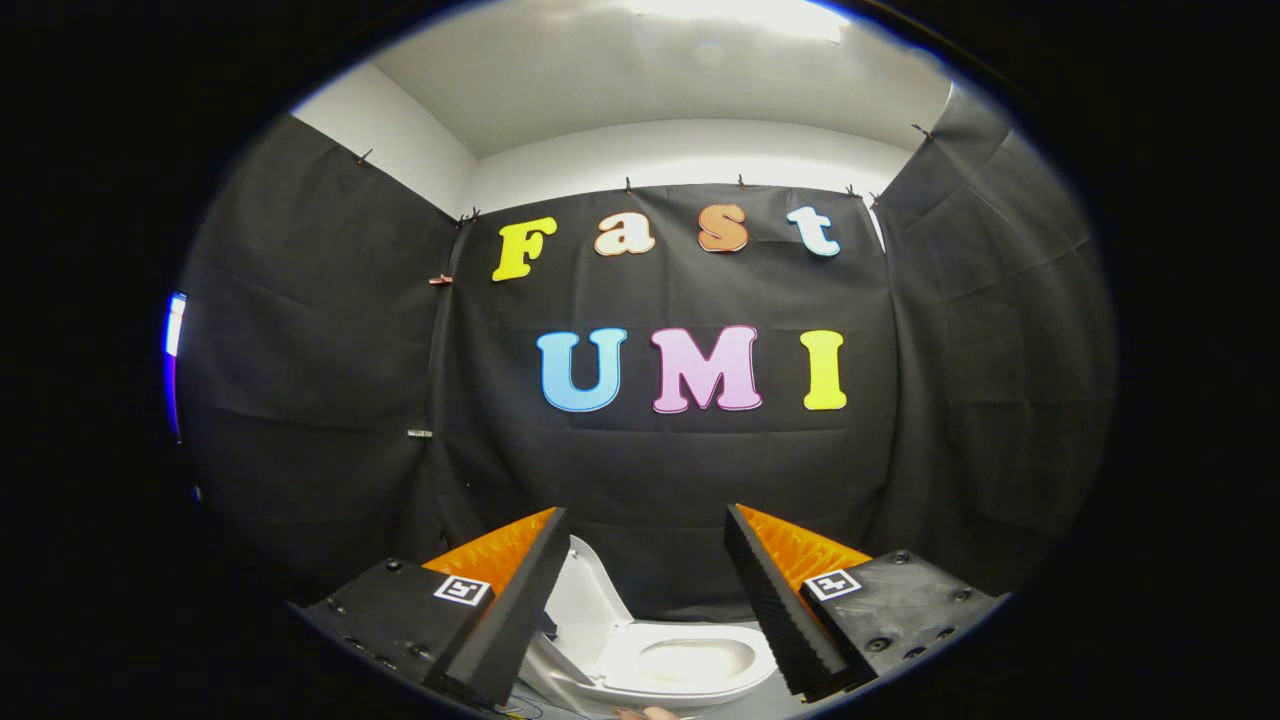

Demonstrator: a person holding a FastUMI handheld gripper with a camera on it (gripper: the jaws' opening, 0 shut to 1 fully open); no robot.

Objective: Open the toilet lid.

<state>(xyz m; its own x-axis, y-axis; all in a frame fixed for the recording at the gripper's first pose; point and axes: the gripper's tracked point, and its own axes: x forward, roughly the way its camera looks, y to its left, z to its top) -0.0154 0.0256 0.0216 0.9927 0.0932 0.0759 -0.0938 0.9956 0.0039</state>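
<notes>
Above the toilet (690, 660) | tool (645, 525) wide open | holding nothing | lid (585, 600) raised

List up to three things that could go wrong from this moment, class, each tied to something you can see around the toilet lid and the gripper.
1. The lid stands raised beside one finger; a sideways swing of the gripper might knock it so it drops back over the bowl.
2. The fingers are spread with nothing between them, so nothing steadies the lid if it tips.
3. The black cloth wall hangs just behind the toilet; pushing the lid further could snag it.
</notes>
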